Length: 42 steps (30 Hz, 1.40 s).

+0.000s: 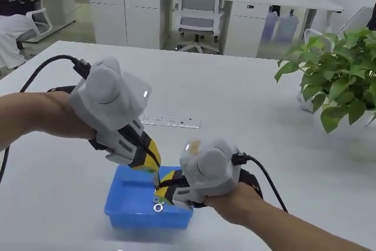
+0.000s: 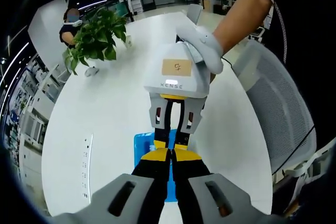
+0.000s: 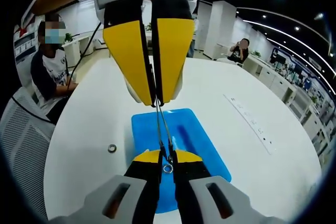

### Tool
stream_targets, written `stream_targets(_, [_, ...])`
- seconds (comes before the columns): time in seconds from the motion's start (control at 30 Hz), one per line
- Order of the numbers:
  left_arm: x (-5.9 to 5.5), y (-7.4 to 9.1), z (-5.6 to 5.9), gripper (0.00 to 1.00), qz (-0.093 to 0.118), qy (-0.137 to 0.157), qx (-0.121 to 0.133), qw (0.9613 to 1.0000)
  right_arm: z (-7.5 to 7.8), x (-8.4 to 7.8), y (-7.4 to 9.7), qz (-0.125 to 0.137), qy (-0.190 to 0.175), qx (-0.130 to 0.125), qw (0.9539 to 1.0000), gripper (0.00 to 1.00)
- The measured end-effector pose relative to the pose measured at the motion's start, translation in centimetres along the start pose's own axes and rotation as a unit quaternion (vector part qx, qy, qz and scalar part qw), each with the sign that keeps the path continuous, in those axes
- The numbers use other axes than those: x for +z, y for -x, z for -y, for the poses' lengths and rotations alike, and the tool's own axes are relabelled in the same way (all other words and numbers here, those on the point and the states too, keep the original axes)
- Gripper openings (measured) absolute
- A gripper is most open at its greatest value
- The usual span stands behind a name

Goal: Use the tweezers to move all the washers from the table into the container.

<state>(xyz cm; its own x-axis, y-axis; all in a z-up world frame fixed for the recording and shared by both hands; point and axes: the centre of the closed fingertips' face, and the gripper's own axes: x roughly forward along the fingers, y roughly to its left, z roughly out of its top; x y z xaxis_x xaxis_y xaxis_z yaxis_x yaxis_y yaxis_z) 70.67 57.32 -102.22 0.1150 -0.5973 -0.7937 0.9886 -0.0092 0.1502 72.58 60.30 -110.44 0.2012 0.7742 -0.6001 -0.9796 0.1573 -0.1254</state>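
One washer [image 3: 167,169] is hanging in tweezers [image 3: 163,129] above the container [image 3: 205,150], left tool [image 3: 156,100] and right tool [image 3: 168,157] both clamping them; slackening unevenly is risking it flicking out.

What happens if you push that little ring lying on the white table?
The washer looks tiny and lies flat on the table, so it would probably slide, not roll. It looks like thin shiny metal, so likely stiff, light and slippery to pinch.

Left gripper [image 1: 154,167] and right gripper [image 1: 161,191]: rounded pale grey housings, black fingers [image 3: 123,45] faced in yellow, one black cable [image 1: 59,57] trailing from each.
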Motion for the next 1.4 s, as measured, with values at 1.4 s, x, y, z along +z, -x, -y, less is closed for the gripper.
stream_targets(1.4, [-1.9,-2.8,-0.9,0.05,-0.010,0.008,-0.010,0.9999,0.8,-2.8,-2.1,-0.020,-0.022,0.012,0.9995,0.10])
